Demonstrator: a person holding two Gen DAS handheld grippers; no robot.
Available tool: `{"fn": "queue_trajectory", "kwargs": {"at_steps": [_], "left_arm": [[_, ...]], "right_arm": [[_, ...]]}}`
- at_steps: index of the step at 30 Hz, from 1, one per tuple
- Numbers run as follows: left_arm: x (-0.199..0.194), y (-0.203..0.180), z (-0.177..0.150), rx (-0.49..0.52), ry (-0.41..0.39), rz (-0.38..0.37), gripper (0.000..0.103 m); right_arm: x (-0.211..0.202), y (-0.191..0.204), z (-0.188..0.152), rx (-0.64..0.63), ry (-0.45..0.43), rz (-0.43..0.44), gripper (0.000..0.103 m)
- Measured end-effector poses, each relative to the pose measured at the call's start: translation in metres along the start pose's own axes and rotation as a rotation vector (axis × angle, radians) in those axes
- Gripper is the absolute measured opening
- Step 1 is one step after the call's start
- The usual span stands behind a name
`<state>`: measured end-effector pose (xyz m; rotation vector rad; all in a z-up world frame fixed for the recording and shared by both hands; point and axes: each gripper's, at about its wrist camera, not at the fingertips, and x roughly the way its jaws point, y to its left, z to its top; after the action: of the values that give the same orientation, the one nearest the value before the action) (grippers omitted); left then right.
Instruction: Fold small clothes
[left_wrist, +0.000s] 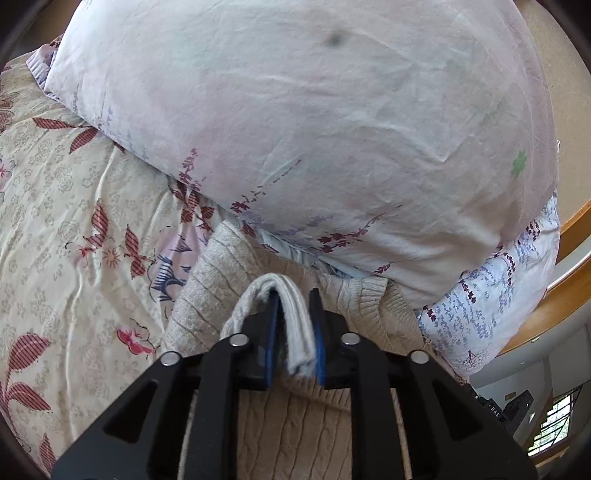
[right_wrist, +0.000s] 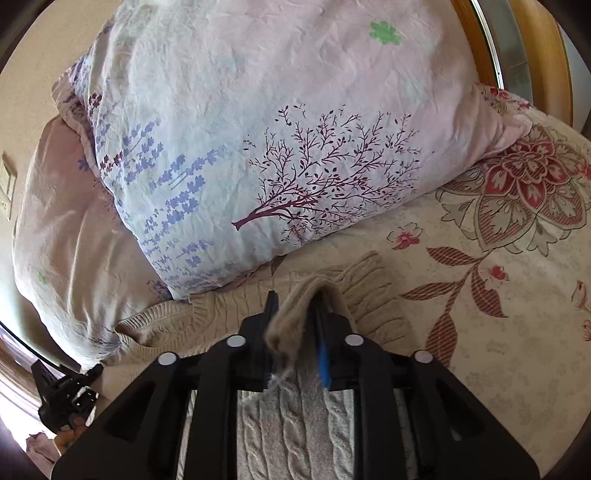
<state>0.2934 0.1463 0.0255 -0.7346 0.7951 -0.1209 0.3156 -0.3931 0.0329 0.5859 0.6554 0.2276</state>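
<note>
A beige cable-knit sweater (left_wrist: 229, 280) lies on the flowered bedspread just below the pillows; it also shows in the right wrist view (right_wrist: 369, 295). My left gripper (left_wrist: 295, 295) is shut on a folded ribbed edge of the sweater (left_wrist: 291, 314), lifted into a ridge between the blue pads. My right gripper (right_wrist: 295, 299) is shut on another bunched edge of the sweater (right_wrist: 291, 317), with a loose thread hanging from it. The sweater's lower part runs under both grippers.
A large pale pink flowered pillow (left_wrist: 314, 129) lies just beyond the sweater, on a second pillow (left_wrist: 509, 266); it also shows in the right wrist view (right_wrist: 277, 147). The cream bedspread (left_wrist: 55, 221) with red flowers spreads to the sides (right_wrist: 498, 258). A wooden bed frame (left_wrist: 554, 295) curves behind.
</note>
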Motion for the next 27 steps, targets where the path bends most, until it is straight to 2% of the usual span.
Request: {"fn": "queue_trajectory", "kwargs": {"at_steps": [1,2,3,5,9,10,13,16,23,27], "left_arm": [[-0.002,-0.003,0.001,0.006,-0.003,-0.022,0.044],[-0.005,-0.006,0.001,0.012,-0.009,-0.037,0.057],[-0.008,-0.009,0.001,0.024,-0.022,-0.042,0.061],[-0.018,-0.014,0.001,0.060,-0.058,-0.033,0.067],[-0.044,-0.013,-0.003,0.160,-0.103,-0.031,0.061],[-0.050,-0.011,-0.005,0.192,-0.107,-0.007,0.055],[-0.059,-0.002,-0.013,0.271,-0.079,0.050,0.043],[-0.063,0.008,-0.023,0.318,-0.021,0.080,0.033],[-0.060,0.020,-0.047,0.390,0.046,0.157,0.032],[-0.058,0.017,-0.056,0.432,0.045,0.182,0.032]], "right_arm": [[-0.003,0.001,0.001,0.002,-0.019,-0.003,0.050],[-0.006,0.003,0.002,-0.006,-0.044,-0.009,0.058],[-0.009,0.005,0.003,-0.017,-0.064,-0.003,0.065],[-0.018,0.006,0.004,-0.025,-0.079,0.006,0.065],[-0.039,0.001,0.001,-0.068,-0.087,-0.017,0.063],[-0.044,-0.001,-0.001,-0.083,-0.081,-0.026,0.059],[-0.052,-0.013,-0.009,-0.116,-0.033,-0.048,0.047],[-0.051,-0.017,-0.023,-0.152,0.023,-0.065,0.041],[-0.051,-0.014,-0.047,-0.240,0.074,-0.105,0.036],[-0.049,-0.004,-0.057,-0.314,0.098,-0.125,0.024]]}}
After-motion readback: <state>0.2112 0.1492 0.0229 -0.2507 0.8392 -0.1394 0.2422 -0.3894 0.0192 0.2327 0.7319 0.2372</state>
